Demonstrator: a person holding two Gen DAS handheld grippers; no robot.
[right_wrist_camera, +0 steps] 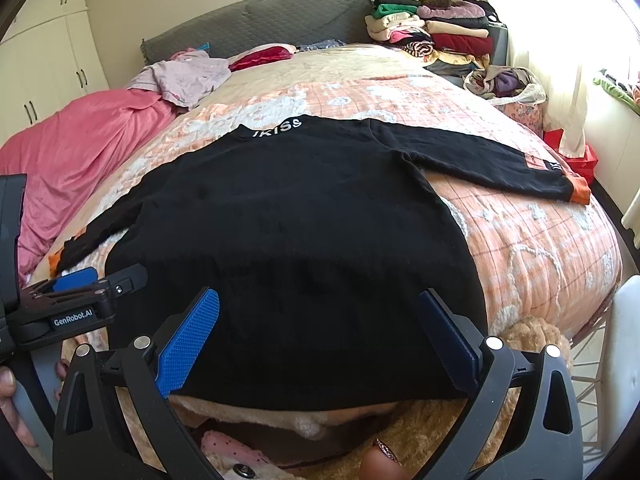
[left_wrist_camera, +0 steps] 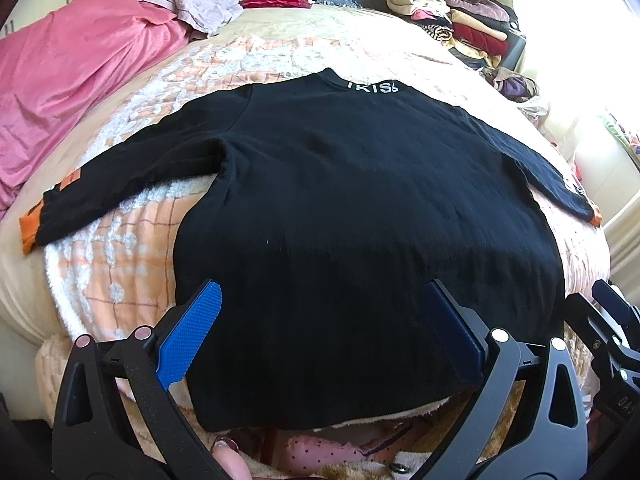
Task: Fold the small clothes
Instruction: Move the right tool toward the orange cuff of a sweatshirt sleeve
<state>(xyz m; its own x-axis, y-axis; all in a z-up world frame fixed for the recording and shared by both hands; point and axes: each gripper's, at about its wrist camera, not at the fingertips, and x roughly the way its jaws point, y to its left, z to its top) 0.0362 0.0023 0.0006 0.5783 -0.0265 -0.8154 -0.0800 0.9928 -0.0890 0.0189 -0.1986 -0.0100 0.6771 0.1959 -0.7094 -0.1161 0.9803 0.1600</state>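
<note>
On bed (right_wrist_camera: 540, 240) | black sweater (left_wrist_camera: 360, 220) flat, sleeves spread, seemingly unfolded | left gripper (left_wrist_camera: 324, 328), right gripper (right_wrist_camera: 320, 332) wide, empty

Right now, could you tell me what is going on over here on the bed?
A person holds a gripper in each hand over a black sweater spread flat on the bed's quilt, sleeves out. The left gripper and right gripper are both open at the hem, gripping nothing. No fold is made yet. Stacked clothes sit by the headboard.
</note>
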